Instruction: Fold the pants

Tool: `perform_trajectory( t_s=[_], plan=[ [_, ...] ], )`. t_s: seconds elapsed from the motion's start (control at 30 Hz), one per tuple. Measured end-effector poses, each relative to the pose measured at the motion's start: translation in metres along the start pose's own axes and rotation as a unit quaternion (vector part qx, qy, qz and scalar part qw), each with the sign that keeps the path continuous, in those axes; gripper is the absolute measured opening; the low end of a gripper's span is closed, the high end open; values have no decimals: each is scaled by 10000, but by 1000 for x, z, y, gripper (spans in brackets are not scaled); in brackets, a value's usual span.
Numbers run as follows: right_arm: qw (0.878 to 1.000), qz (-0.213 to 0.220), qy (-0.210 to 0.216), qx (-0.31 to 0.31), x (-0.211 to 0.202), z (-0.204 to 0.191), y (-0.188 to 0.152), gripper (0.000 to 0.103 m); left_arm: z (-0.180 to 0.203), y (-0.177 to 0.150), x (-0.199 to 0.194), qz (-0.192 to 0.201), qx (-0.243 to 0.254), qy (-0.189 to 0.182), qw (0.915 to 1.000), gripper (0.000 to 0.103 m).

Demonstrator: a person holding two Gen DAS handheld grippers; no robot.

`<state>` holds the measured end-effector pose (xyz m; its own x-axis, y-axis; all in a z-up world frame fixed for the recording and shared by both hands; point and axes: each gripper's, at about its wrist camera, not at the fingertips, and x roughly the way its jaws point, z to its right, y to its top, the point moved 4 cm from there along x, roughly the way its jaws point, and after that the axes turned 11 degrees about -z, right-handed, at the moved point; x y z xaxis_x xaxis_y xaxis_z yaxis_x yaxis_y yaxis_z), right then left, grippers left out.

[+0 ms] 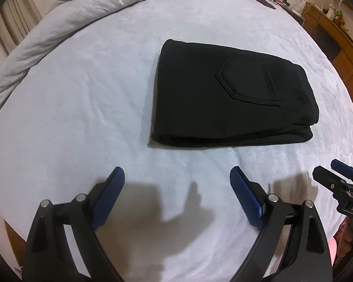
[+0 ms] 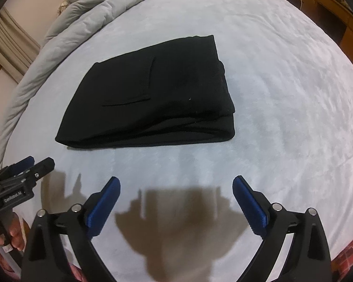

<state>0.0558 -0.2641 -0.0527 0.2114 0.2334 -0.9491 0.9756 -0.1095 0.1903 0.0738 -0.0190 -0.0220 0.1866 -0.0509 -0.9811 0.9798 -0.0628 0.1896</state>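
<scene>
Both grippers empty, jaws spread wide. Left gripper [image 1: 177, 176]: blue pads [image 1: 111, 196] well apart, only bare sheet and their own shadow between them. Right gripper [image 2: 176, 185]: same, pads [image 2: 249, 205] splayed, nothing pinched. Each shows at the edge of the other's view, side by side, near edge of the bed, both angled steeply down.

Black pants [image 1: 230, 94] lie beyond the fingertips, clear of both, on the pale blue sheet [image 1: 82, 98]. Compact rectangular stack, back pocket facing up, layered edges showing on the near and right sides. Looks like the fold is done, grippers off it.

Rumpled grey duvet [image 1: 82, 11] along the far-left of the bed, well apart from the pants. Wooden furniture [image 1: 336, 33] far right.

Risks, judging from here: layers at the near right corner sit slightly uneven, so any nudge from a pad could slide the top layer and open the stack. Soft mattress, so pressing nearby could tilt it. Re-grabbing one layer only would undo the fold.
</scene>
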Motion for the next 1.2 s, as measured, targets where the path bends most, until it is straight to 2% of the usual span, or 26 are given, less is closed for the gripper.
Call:
perform_trajectory(
  t_s=[1.2],
  plan=[
    [9999, 38, -115, 27, -8, -6, 1, 99, 10, -13, -19, 92, 91, 116, 9998, 90]
  ],
)
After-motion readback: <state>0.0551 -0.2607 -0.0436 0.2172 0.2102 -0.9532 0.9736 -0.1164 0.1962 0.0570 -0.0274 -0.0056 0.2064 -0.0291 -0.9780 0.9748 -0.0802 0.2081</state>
